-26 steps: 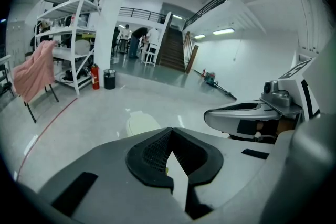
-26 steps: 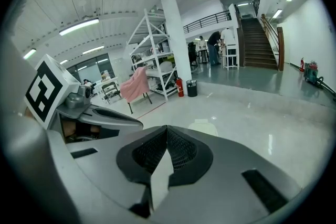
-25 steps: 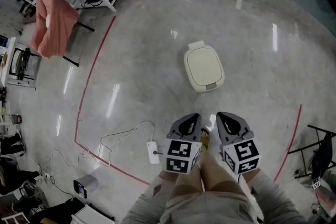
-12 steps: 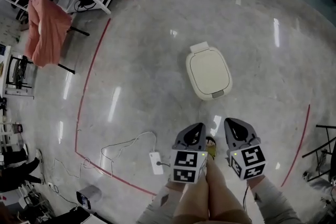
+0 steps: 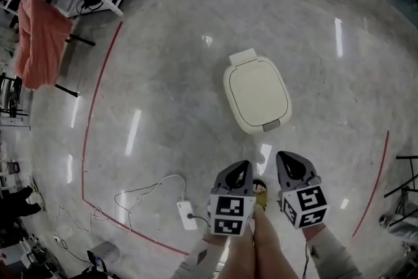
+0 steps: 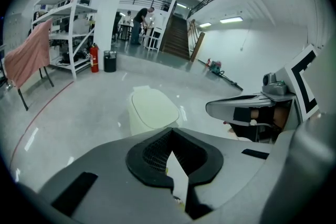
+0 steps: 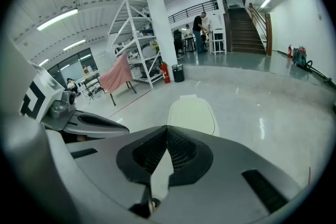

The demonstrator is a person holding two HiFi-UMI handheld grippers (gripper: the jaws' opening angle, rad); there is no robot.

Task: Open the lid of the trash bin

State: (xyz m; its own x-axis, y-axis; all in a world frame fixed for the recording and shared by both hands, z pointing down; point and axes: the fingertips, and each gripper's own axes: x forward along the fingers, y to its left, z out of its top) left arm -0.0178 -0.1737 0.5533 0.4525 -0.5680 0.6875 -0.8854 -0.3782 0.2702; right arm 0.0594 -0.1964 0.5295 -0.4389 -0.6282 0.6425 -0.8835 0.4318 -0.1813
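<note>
Closer now than a second ago, the trash bin (image 6: 138, 124) sits larger and more central in the head view, while both grippers have kept their pose low in front of the person. The left gripper (image 6: 170, 132) has its jaws clenched tip to tip with nothing between them, and the right gripper (image 7: 167, 128) is likewise pressed together and empty. They are carried side by side and aimed at the bin, seemingly just for the approach. The bin stands on the floor (image 5: 163, 75) ahead of both, well apart from the jaws. Its cream lid (image 5: 257, 93) lies flat and closed, with the hinge on the far side and a grey tab (image 5: 271, 125) on the near edge, probably the side to lift from.
</note>
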